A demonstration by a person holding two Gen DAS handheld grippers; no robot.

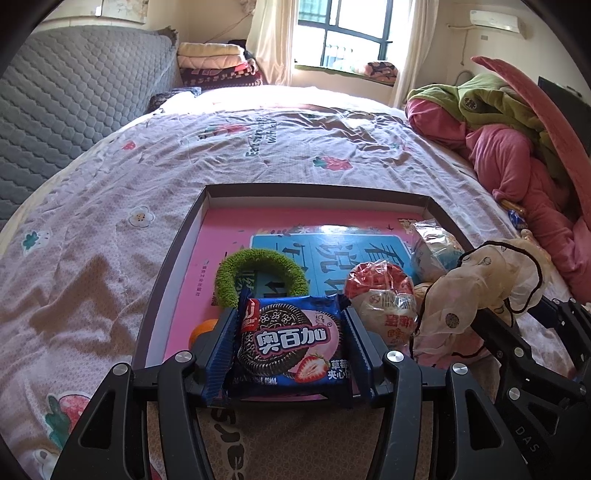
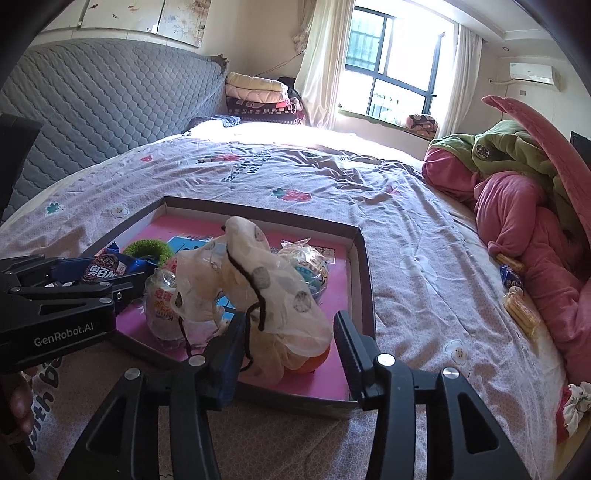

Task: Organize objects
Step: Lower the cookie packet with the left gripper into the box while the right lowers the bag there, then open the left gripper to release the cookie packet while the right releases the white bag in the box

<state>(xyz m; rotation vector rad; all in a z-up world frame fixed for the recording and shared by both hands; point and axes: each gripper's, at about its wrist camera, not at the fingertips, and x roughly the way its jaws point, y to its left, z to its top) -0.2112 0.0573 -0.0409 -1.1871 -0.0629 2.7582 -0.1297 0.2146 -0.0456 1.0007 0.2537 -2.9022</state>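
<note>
One cookie packet (image 1: 290, 341), three wrapped snacks in tray (image 1: 177, 254).

Daylight pours through the window (image 1: 343, 35) at the top of my frames, blowing out the panes and the far bed sheet (image 1: 280, 96) to white glare. Nearer areas are softly lit with faint shadows. Fisheye bending curves everything, and the corners go black.

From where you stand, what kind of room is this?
Most likely a home bedroom. A big bed with a flowered sheet fills the view, a gray padded headboard stands behind it, and folded blankets are stacked near the window.
</note>
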